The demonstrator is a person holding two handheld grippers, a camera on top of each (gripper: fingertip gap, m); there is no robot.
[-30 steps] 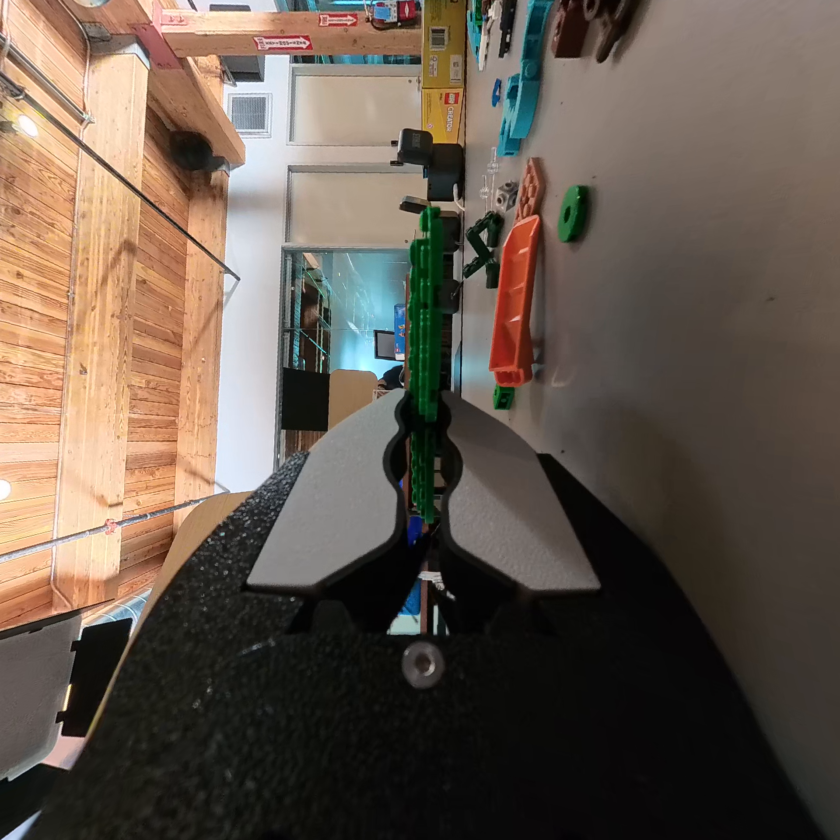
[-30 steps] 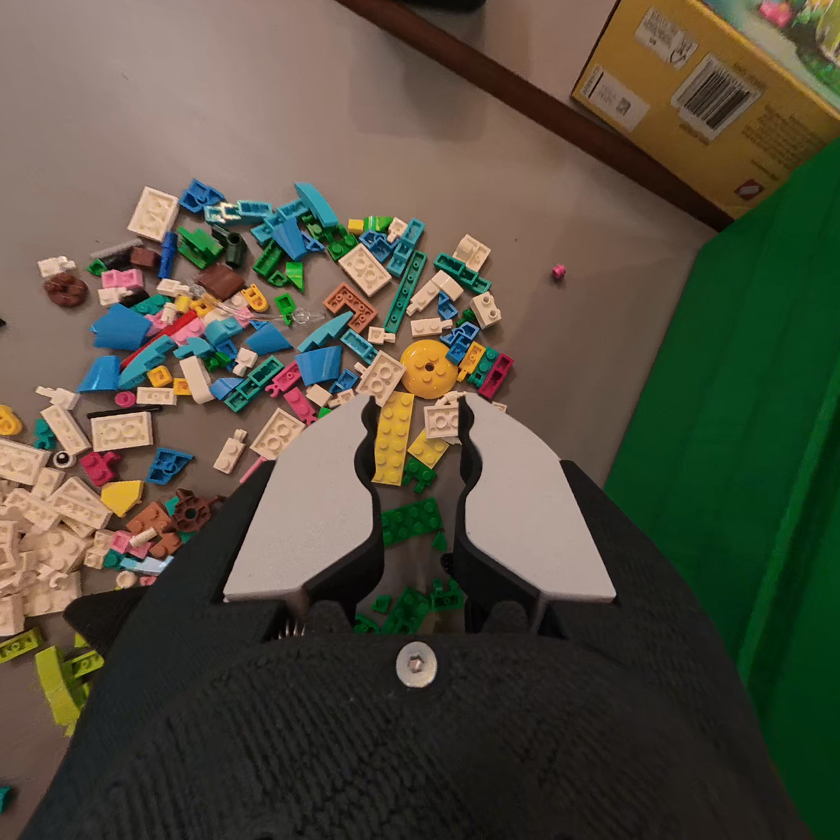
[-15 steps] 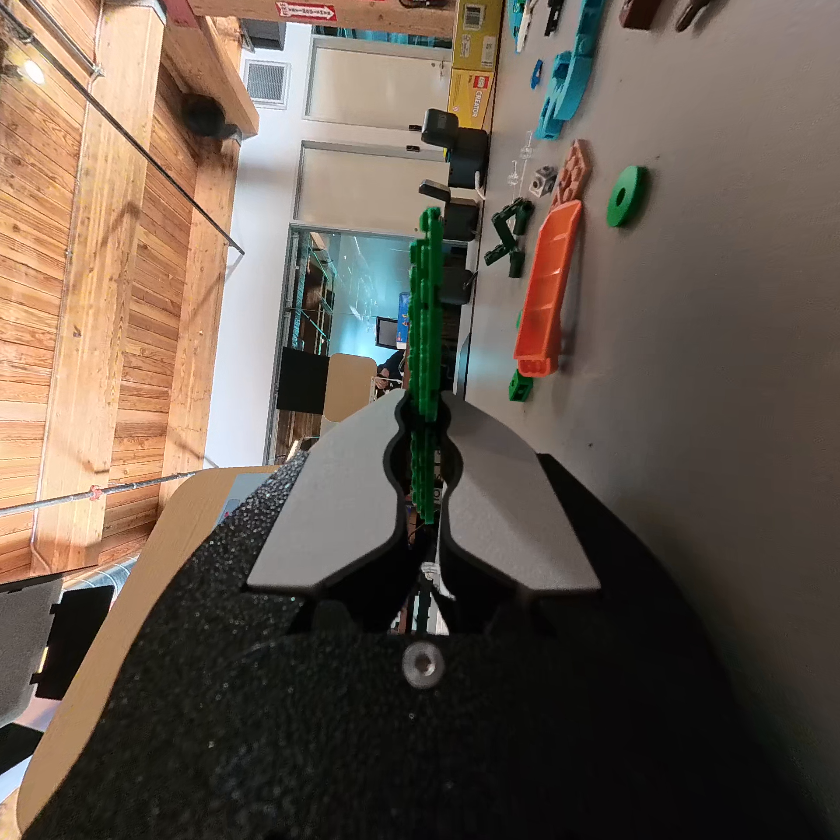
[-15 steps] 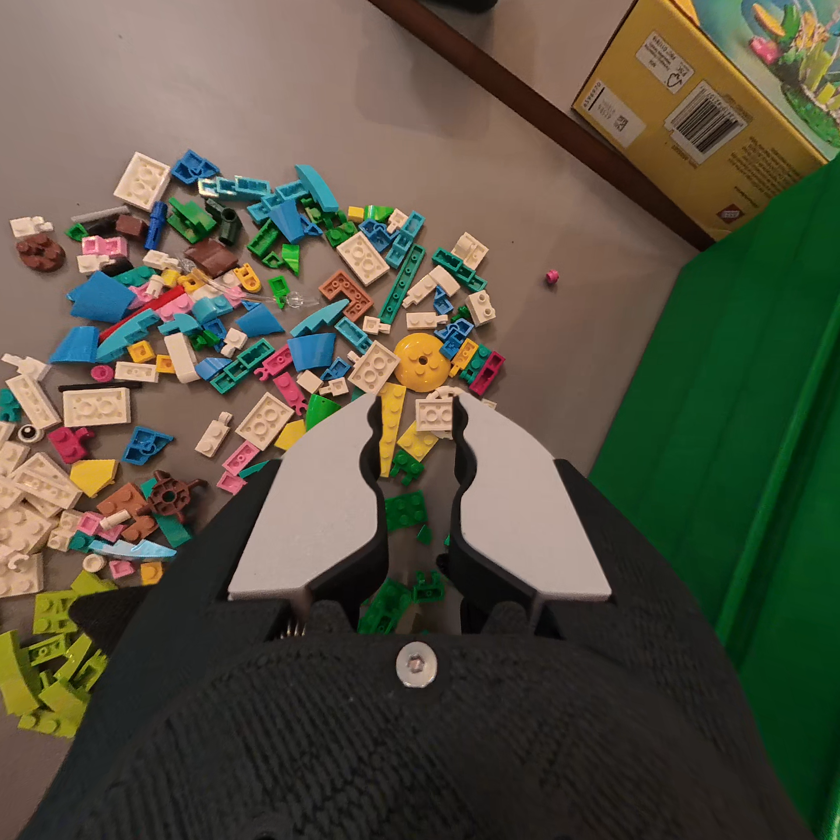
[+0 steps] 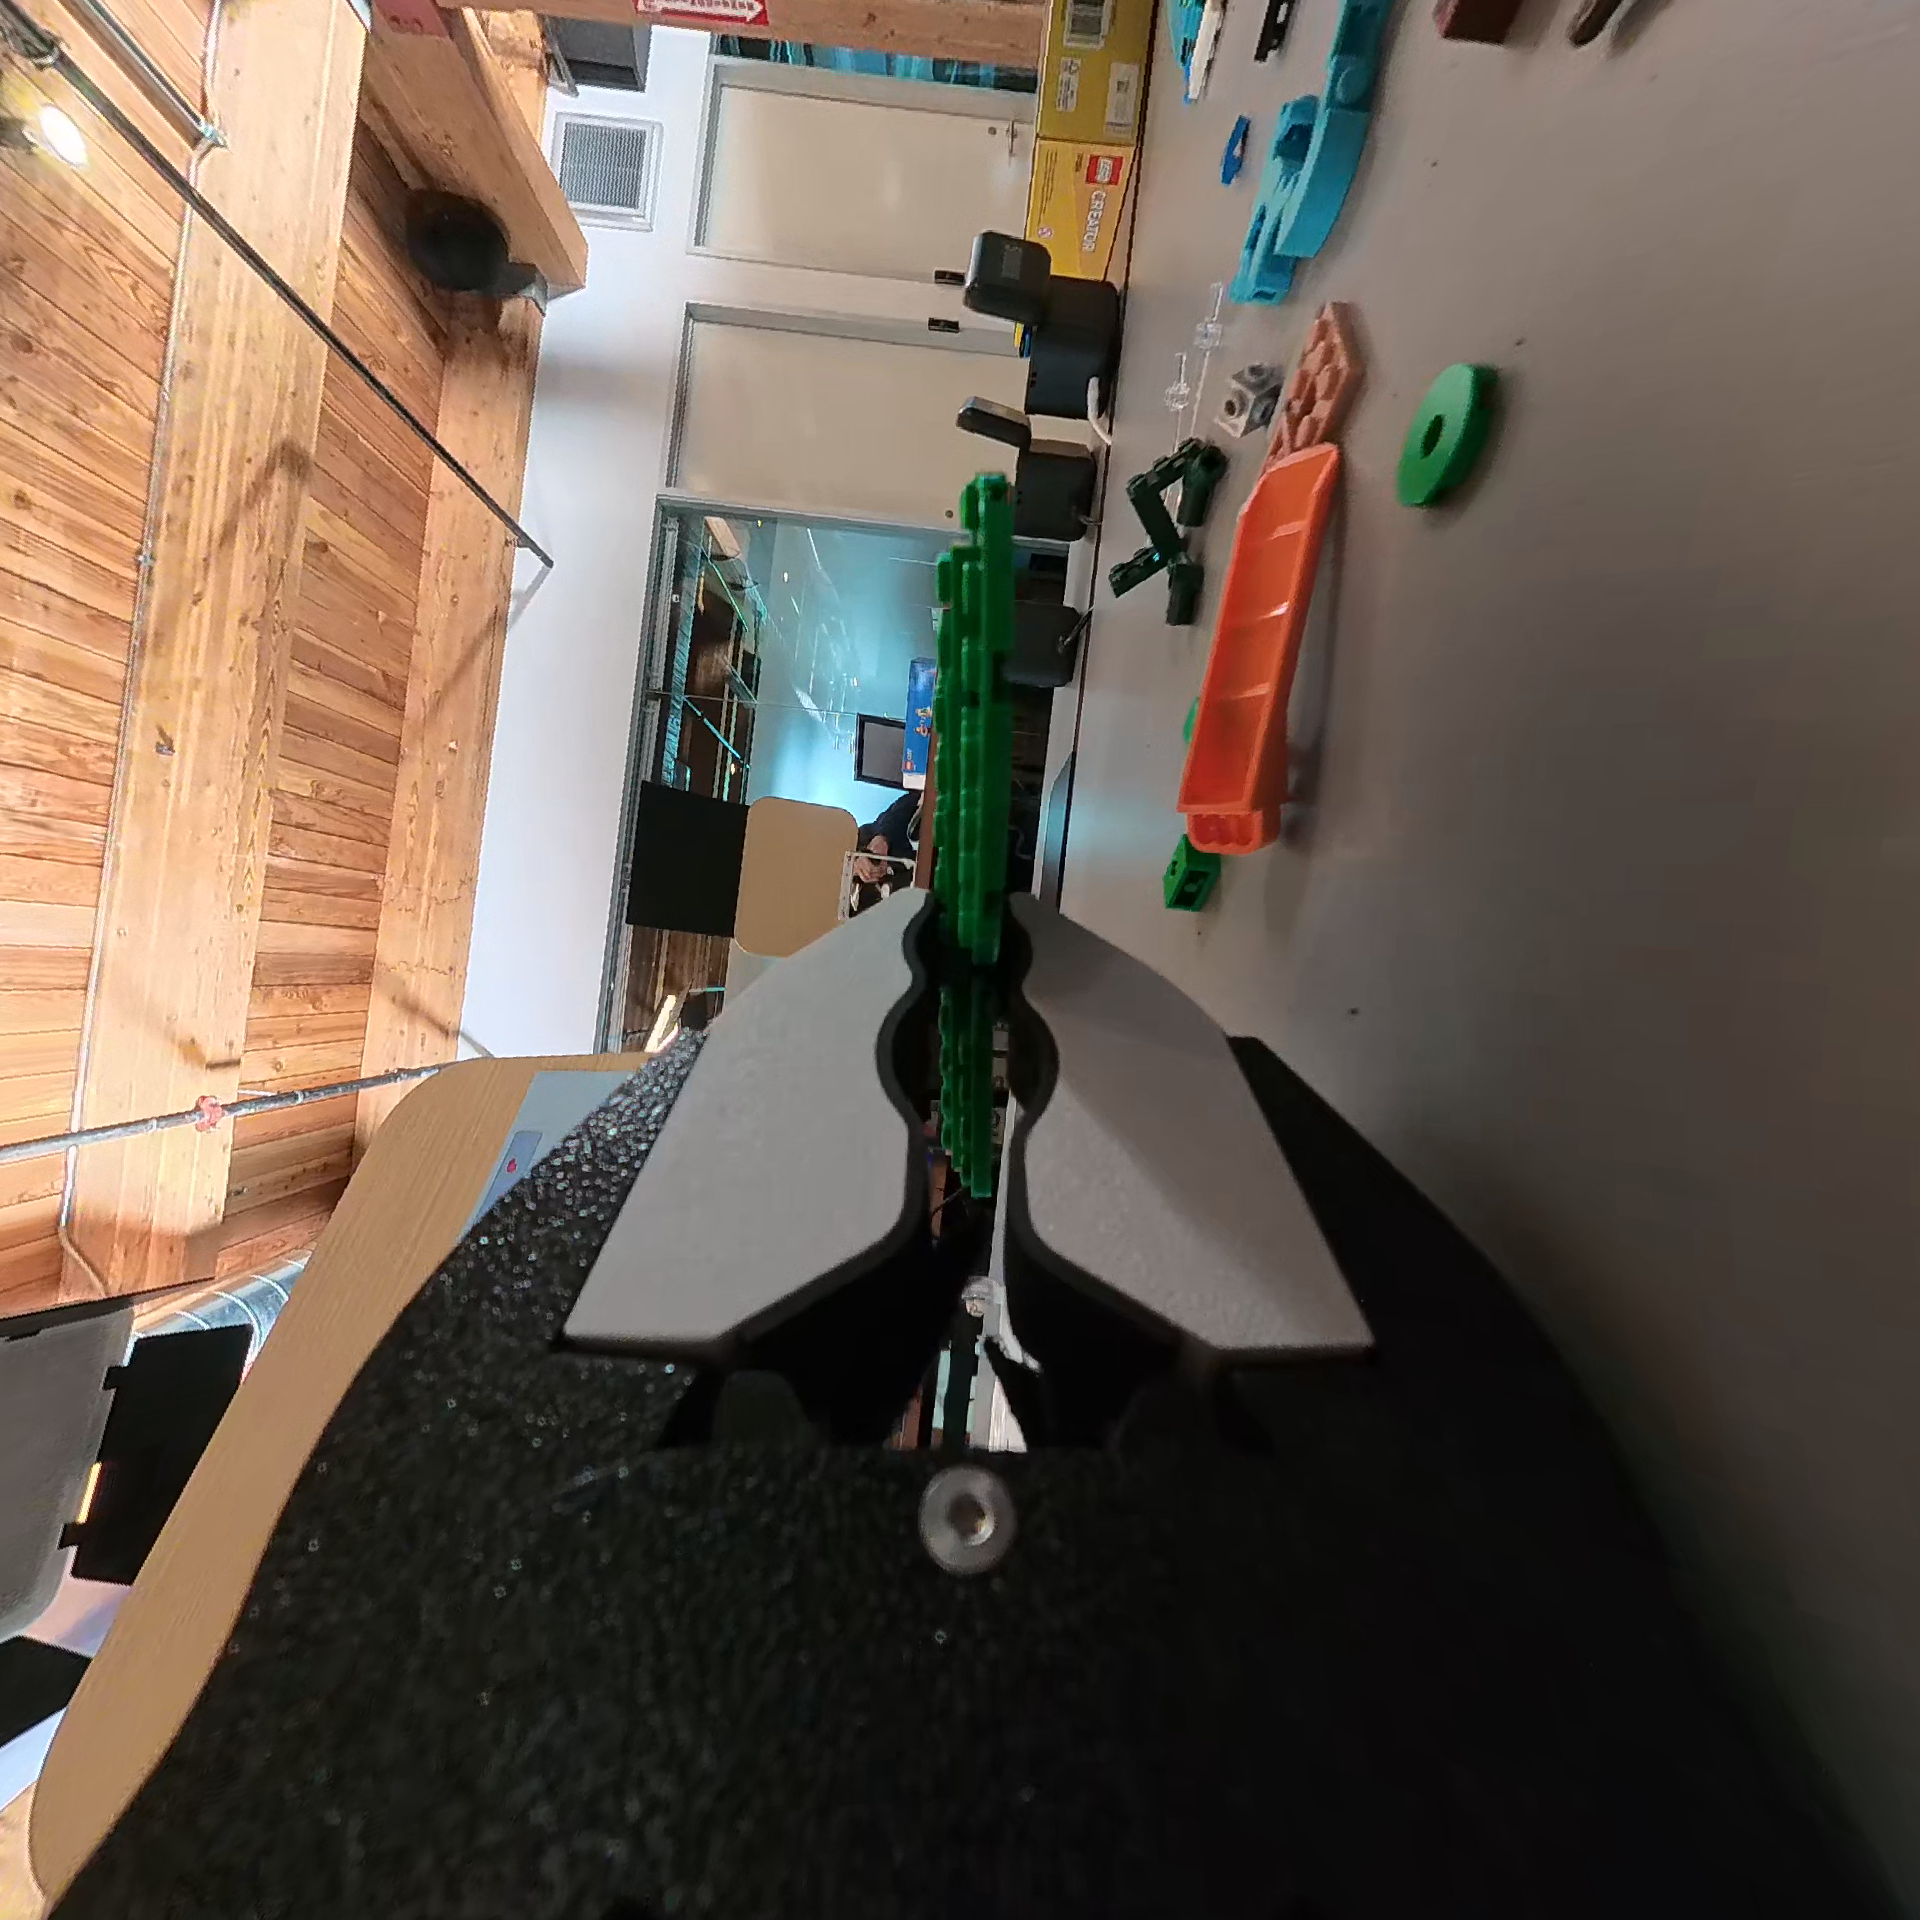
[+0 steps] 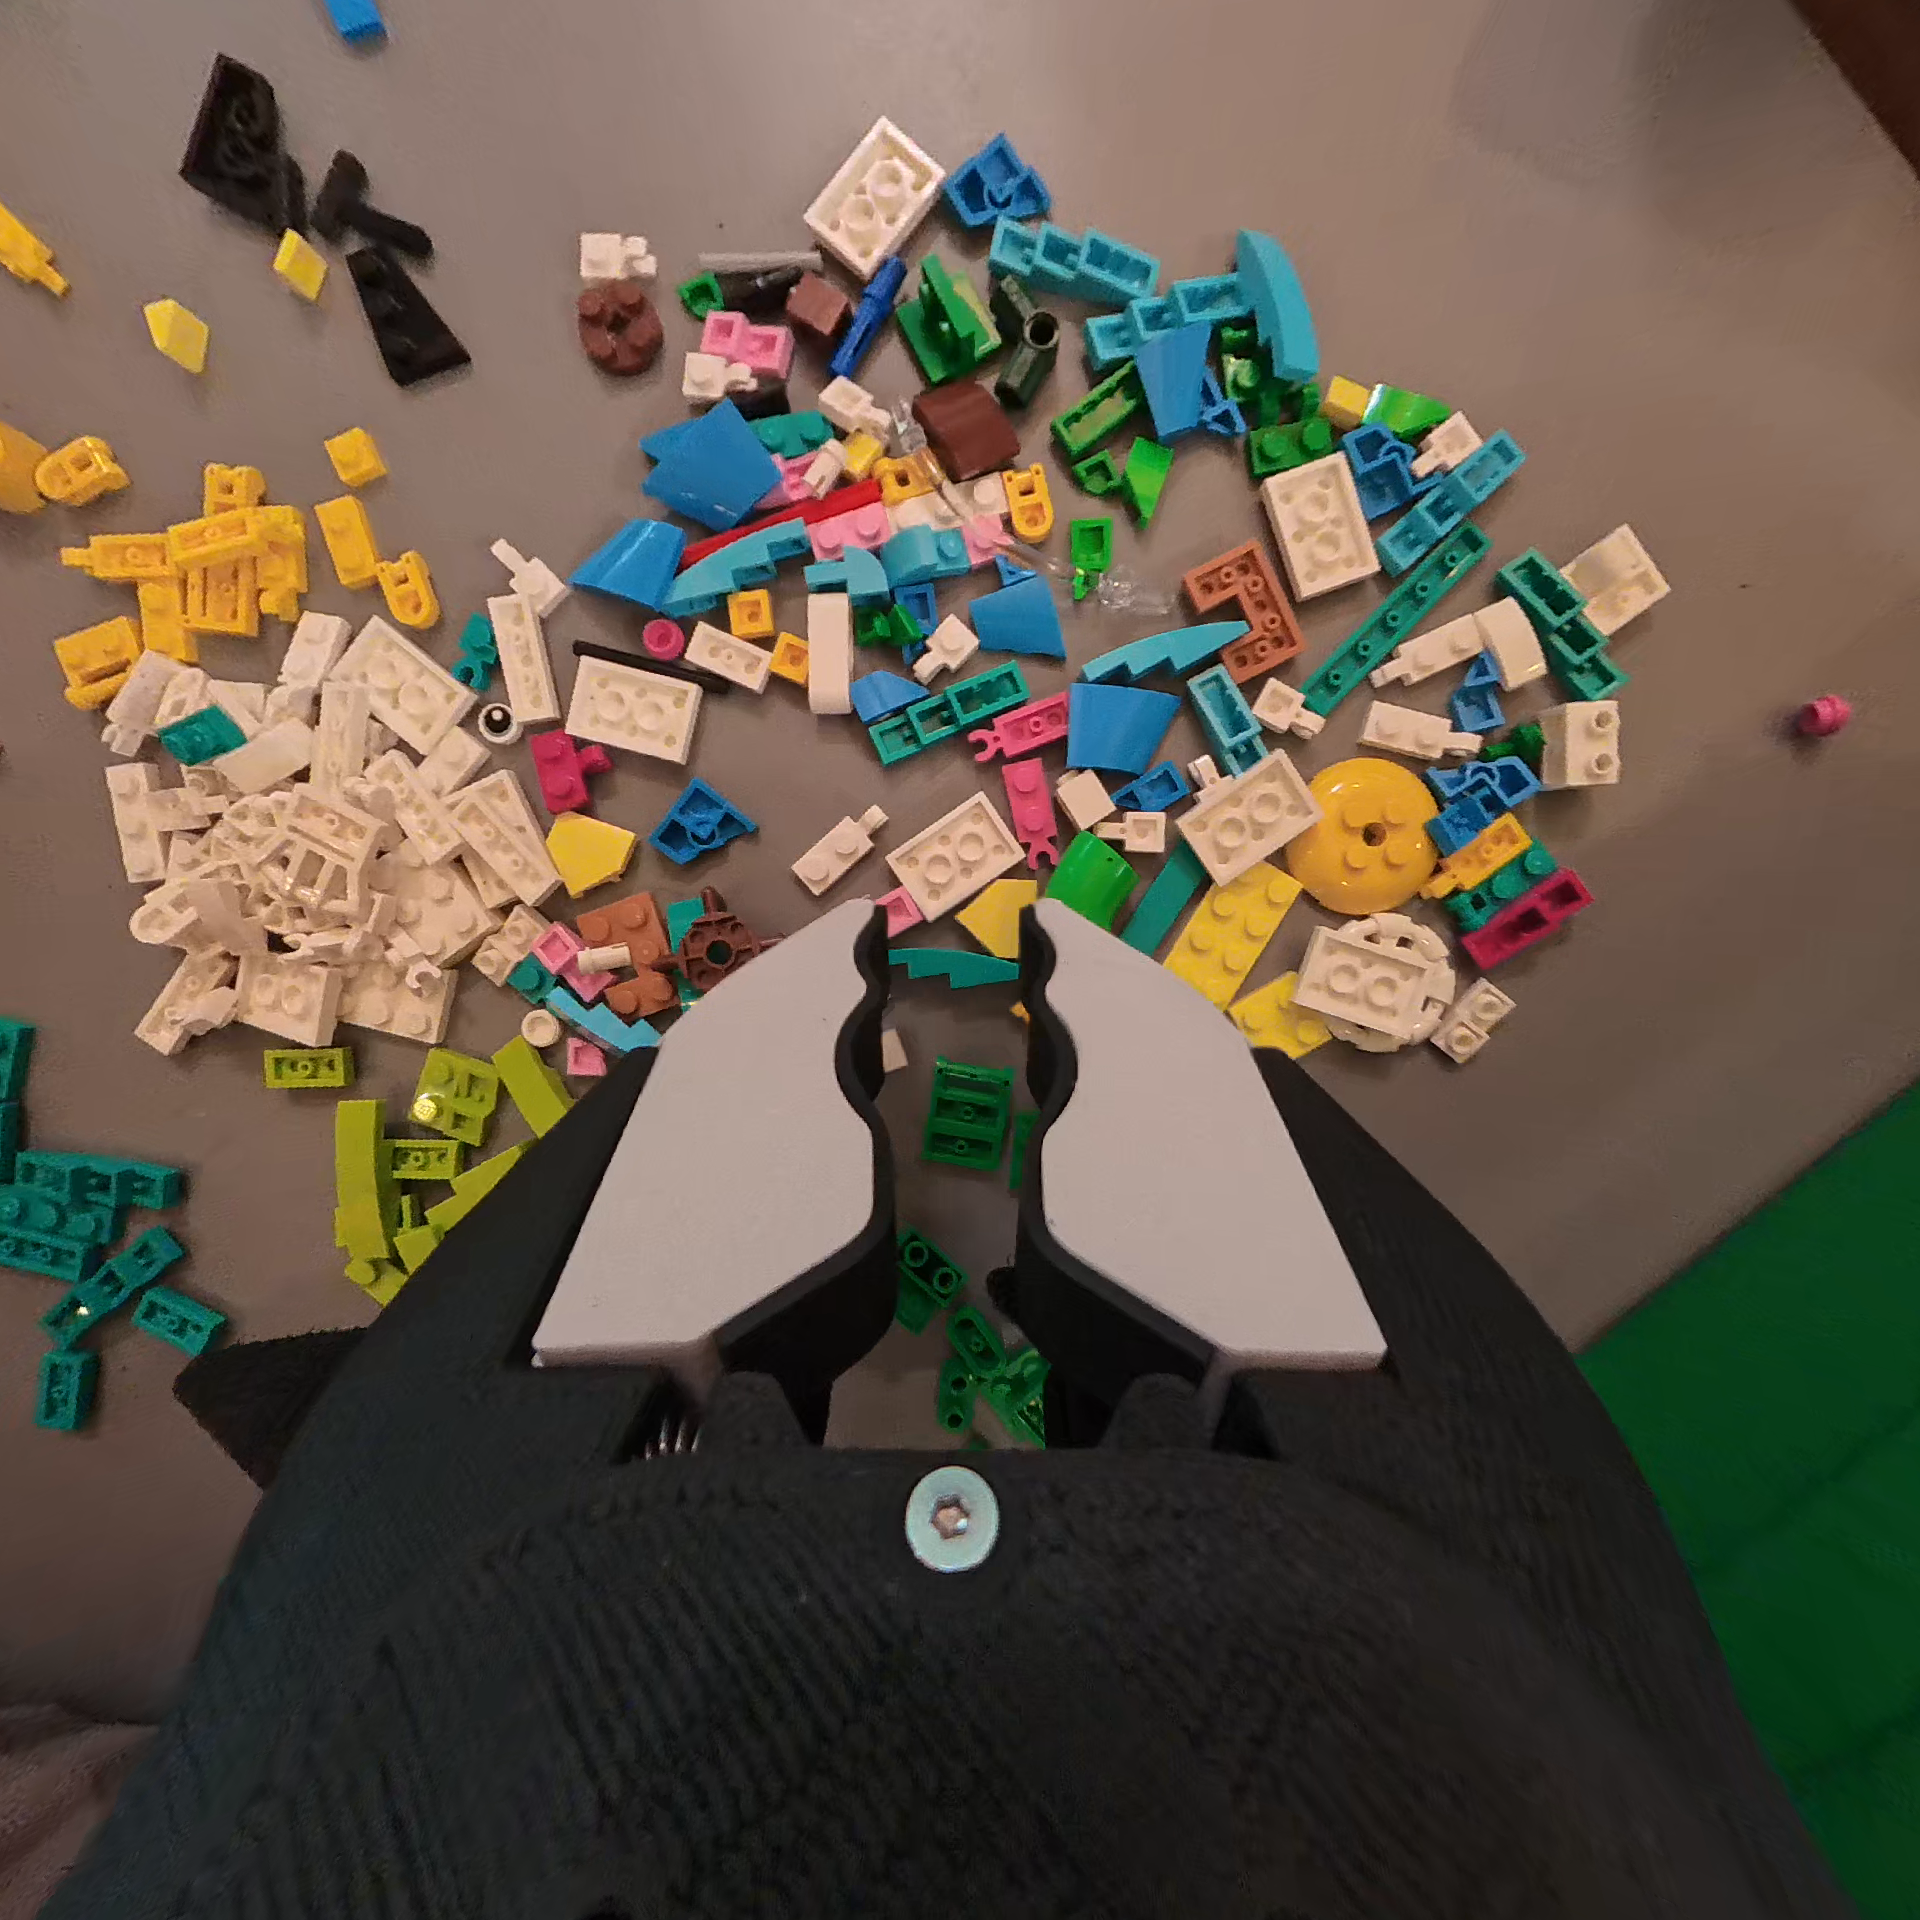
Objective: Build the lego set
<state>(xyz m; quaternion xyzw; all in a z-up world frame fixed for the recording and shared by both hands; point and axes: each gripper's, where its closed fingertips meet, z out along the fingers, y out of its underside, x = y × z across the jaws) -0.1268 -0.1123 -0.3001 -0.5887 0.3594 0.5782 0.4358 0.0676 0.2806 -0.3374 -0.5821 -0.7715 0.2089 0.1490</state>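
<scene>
Left tongs [image 5: 966, 925] clamp green plate [image 5: 971, 727] edge-on; right tongs [image 6: 951, 925] gape empty above crowded bricks [image 6: 935, 623].

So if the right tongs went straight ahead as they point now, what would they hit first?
Probably the teal jagged piece or yellow piece lying just beyond the open right tongs; depth is unclear, so that is a guess.

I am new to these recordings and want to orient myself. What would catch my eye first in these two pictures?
In the right wrist view, a wide scatter of loose bricks in many colours covers the grey table, with a white heap at the left and a yellow disc at the right. The right tool hangs open above them. In the left wrist view, the left tool clamps a green plate assembly edge-on.
</scene>
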